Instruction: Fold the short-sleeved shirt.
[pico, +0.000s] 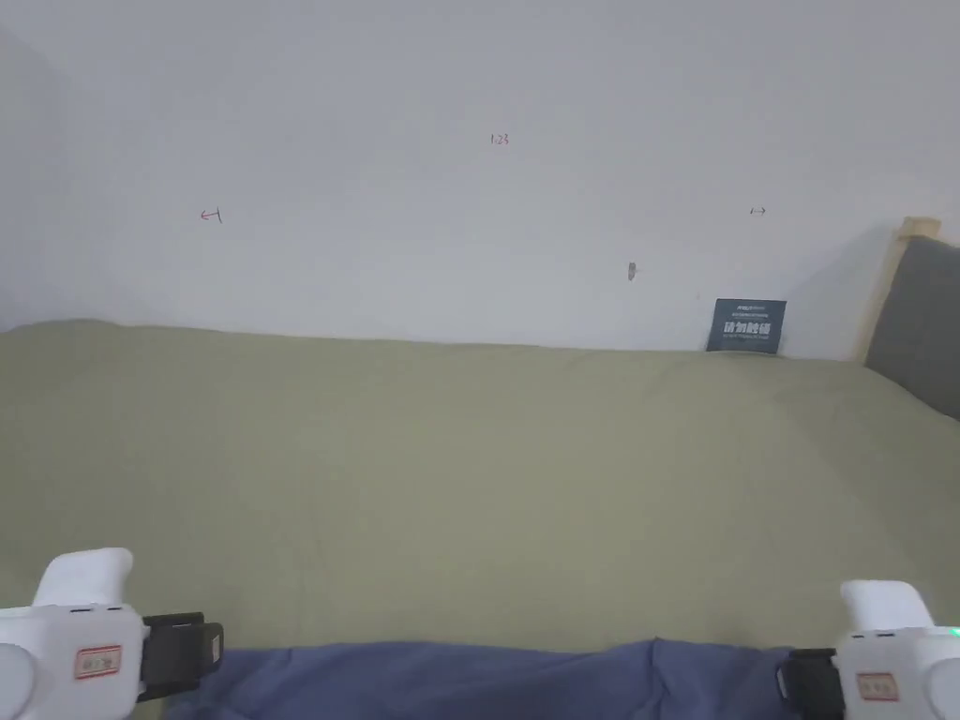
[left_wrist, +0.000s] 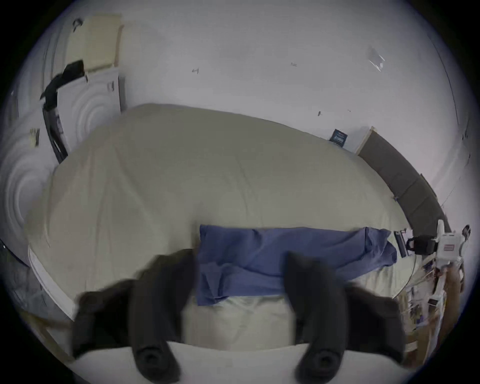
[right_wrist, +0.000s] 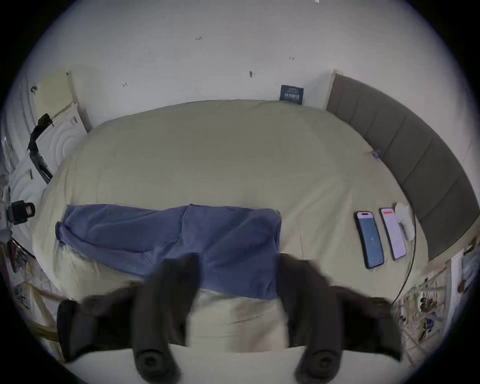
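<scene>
**Q:** Since the shirt is what matters, where does it lie?

**A:** The blue shirt (right_wrist: 181, 241) lies on the bed (right_wrist: 207, 156), near its front edge, drawn out into a long band from side to side. It looks already doubled over: one layer overlaps another near the middle, and the far edge runs fairly straight. In the head view its upper edge (pico: 487, 670) shows along the bottom of the picture, between the two grippers.

**Q:** And the grippers?

**A:** The left gripper (left_wrist: 239, 283) has its jaws spread wide, hovering over the left end of the shirt; nothing is between them but cloth seen below. The right gripper (right_wrist: 239, 280) is spread the same way, above the right end. In the head view the left gripper (pico: 202, 652) sits at the bottom left corner and the right gripper (pico: 792, 680) at the bottom right, each just beside an end of the shirt.

**Q:** Anything else on the bed?

**A:** Two phones (right_wrist: 370, 239) lie side by side to the right of the shirt, well apart from it, near a grey padded headboard (right_wrist: 415, 156). A small dark sign (pico: 746, 325) leans against the white wall (pico: 469, 187) at the bed's far edge.
</scene>
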